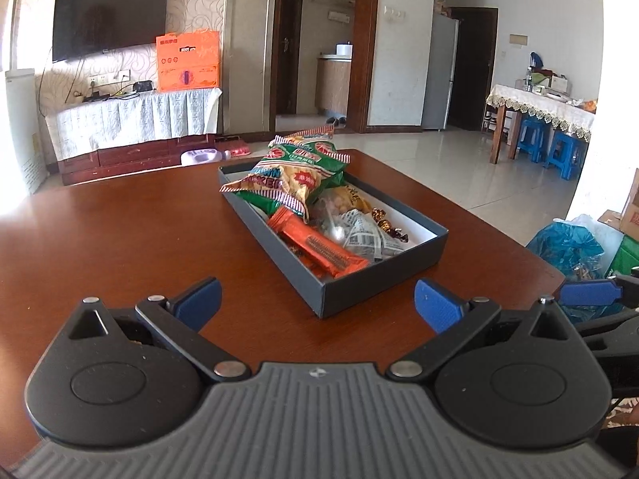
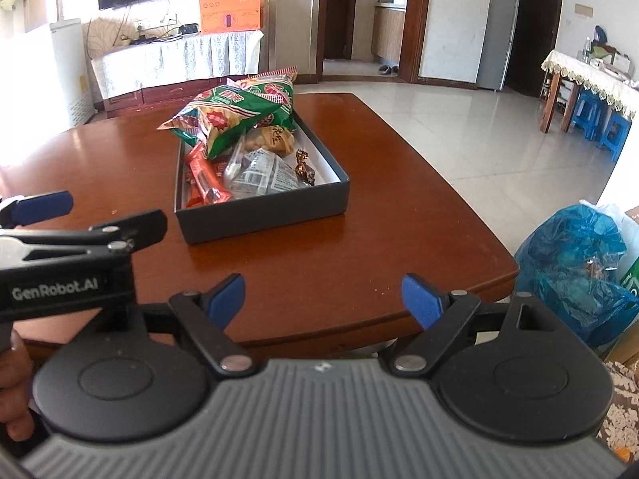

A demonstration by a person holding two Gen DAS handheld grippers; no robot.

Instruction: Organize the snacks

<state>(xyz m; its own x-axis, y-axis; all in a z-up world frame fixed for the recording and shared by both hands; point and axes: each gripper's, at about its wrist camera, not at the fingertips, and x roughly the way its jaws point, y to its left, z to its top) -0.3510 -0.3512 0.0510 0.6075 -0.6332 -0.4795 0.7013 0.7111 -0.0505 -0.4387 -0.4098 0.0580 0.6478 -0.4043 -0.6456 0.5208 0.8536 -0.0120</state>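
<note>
Both grippers, left [image 1: 315,303] and right [image 2: 323,299], hang wide open and empty at the tabletop's [image 1: 120,231] near edge. The snacks [image 1: 295,175] sit heaped in the box [image 1: 379,275] mid-table, so sorting looks done.

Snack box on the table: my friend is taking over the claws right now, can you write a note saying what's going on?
Left claw: open, empty, hovering near the box's close end.
Right claw: open, empty, over the table's near edge.
Snack box: on the brown table, holding all the snacks in view. Green cracker bags are piled at the far end, orange bars lie along the left, a clear newsprint packet sits in the middle, and wrapped candies are on the right.
Done: no loose snacks show on the table.
Left: the pile looks jumbled, so it may need tidying.
</note>
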